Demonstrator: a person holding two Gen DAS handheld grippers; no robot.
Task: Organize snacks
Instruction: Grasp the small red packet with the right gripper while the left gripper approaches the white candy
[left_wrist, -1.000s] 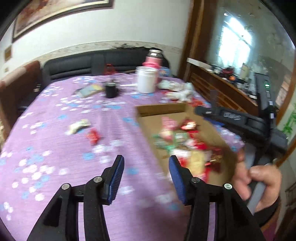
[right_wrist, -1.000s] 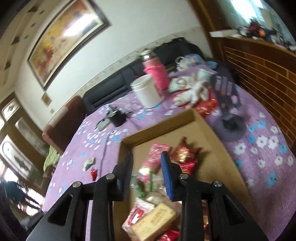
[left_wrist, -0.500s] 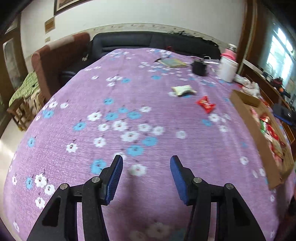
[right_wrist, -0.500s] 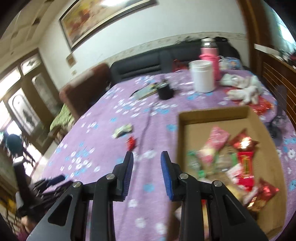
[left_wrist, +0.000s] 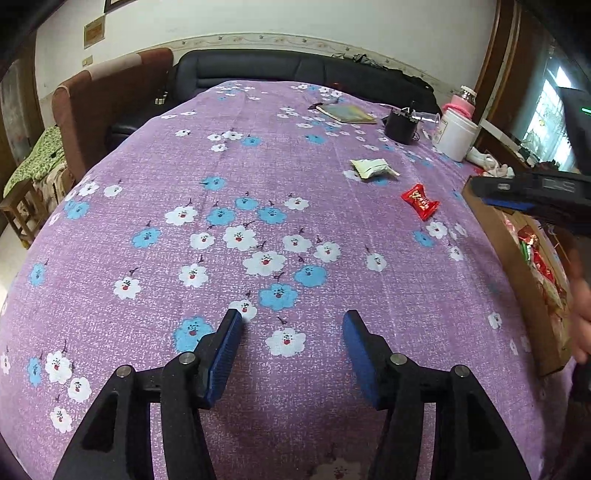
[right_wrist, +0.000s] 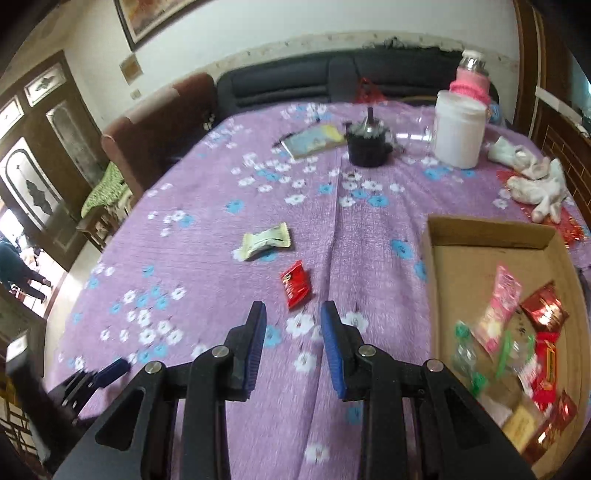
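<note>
Risk of missed pinch: right gripper (right_wrist: 292, 334) jaws narrowly apart, empty, red snack packet (right_wrist: 296, 284) just ahead; left gripper (left_wrist: 291, 352) jaws just widened, empty.

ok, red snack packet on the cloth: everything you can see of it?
The red snack packet is a small, shiny foil-like wrapper with crimped ends and yellowish print too small to read. It lies flat on the purple flowered tablecloth, outside the cardboard box, nearer than the pale packet. Nothing touches it; the right tongs hover just short, empty.
</note>
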